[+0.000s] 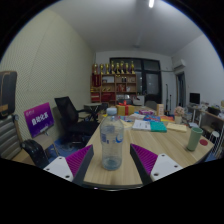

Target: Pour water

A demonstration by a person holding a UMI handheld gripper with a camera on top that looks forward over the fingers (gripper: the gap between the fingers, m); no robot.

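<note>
Water bottle point(111, 139): clear plastic, upright between the jaws, both purple pads point(80, 161) apparently pressed on its sides. Held above the wooden surface point(150, 145). Green cup point(194, 138) well apart, beyond. Risk: squeezing the thin wall, or slipping when tilted.

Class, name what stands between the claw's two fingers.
A clear water bottle stands between the fingers in the gripper view; grip contact is unclear.
</note>
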